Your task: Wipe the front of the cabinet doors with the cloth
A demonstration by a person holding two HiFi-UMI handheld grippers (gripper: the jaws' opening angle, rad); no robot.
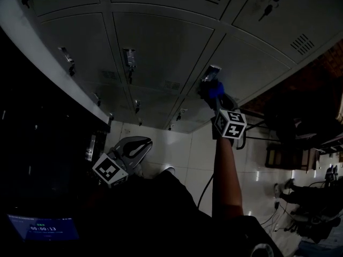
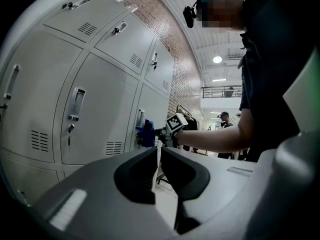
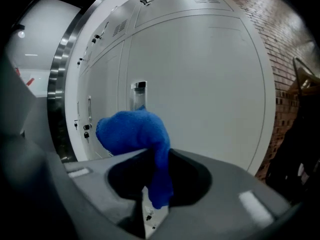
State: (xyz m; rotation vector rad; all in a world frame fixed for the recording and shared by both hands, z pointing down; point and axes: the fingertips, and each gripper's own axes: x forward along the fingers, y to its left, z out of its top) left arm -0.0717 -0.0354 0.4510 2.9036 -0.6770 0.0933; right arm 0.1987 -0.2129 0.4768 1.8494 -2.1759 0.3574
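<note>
The right gripper (image 3: 150, 184) is shut tight on the blue cloth (image 3: 132, 129). It holds the cloth up at a door (image 3: 200, 84), right by the handle (image 3: 140, 95). I cannot tell if the cloth is touching the door or is just in front of it.

The left gripper (image 2: 159, 169) hangs low, well apart from the doors. Its jaws are almost together, with only a thin slit between them, and they hold nothing.

I think the wiping is under way, but I cannot say how much is done. No door shows wet marks, streaks or dirt, so wiped doors and unwiped ones look the same.

The head view is very dark. The top row of doors is cut off there. The cloth's bunched top hides part of the handle.
</note>
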